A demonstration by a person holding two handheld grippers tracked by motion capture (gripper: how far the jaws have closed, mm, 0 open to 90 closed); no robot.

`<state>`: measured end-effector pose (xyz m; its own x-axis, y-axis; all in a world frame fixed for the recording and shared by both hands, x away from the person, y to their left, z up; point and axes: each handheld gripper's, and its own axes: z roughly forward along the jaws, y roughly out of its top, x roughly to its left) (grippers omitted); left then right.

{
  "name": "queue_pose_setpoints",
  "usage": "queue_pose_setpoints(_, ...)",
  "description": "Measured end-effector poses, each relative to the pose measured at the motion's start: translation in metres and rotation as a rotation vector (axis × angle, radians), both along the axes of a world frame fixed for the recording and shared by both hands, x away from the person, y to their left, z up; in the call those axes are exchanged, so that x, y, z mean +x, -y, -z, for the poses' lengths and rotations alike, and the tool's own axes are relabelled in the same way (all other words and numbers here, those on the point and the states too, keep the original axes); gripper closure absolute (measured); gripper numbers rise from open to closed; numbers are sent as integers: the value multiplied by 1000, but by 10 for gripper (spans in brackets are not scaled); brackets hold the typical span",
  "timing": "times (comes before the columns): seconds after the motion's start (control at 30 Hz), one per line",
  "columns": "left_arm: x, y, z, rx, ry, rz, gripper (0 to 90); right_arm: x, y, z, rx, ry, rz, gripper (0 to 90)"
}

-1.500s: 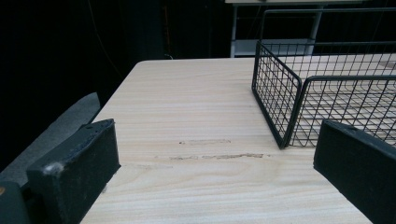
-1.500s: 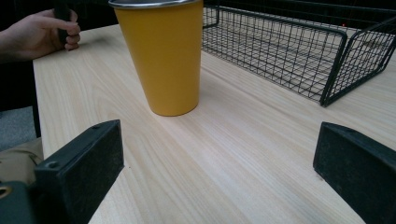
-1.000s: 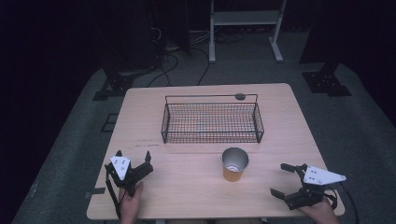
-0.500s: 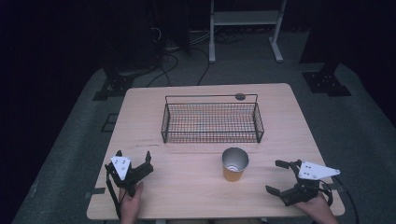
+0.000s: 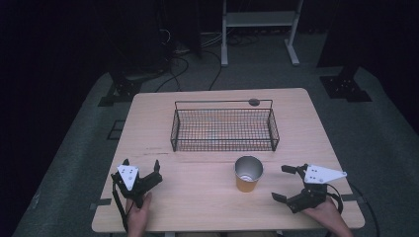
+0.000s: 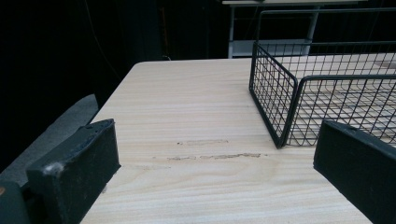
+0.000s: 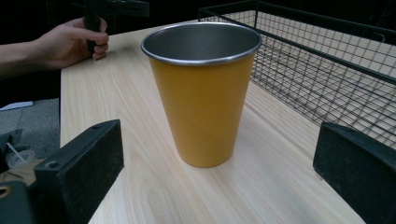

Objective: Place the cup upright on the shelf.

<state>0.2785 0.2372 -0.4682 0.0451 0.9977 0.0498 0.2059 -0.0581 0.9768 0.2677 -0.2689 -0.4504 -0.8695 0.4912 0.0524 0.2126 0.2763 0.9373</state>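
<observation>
An orange cup (image 5: 248,174) with a metal inside stands upright on the wooden table (image 5: 197,207), just in front of a black wire basket (image 5: 223,129). My right gripper (image 5: 283,183) is open at the table's right front, its jaws facing the cup from a short way off. The right gripper view puts the cup (image 7: 203,88) straight ahead between the wide-apart jaws. My left gripper (image 5: 142,170) rests open at the left front, holding nothing. Its own view looks past its jaws at bare table and the basket's left corner (image 6: 280,93).
A small dark round object (image 5: 254,102) lies on the table behind the basket. The other hand (image 7: 70,42) with its gripper appears far off in the right gripper view. Cables and stand legs (image 5: 259,29) sit on the floor beyond the table.
My right gripper has moved left toward the cup and turned its jaws to face it. The left gripper has stayed put.
</observation>
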Motion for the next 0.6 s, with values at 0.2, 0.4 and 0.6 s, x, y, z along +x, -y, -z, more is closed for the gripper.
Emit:
queue_pose_setpoints(0.2,0,0,0,0,0,-1,0,5,-10,0,-14,-14,-9,12)
queue_pose_setpoints(0.4,0,0,0,-1,1,-1,0,11,-22,-6,-23,-13,-32,12)
queue_pose_setpoints(0.6,0,0,0,0,2,-1,0,16,-31,-3,-22,-30,-33,12)
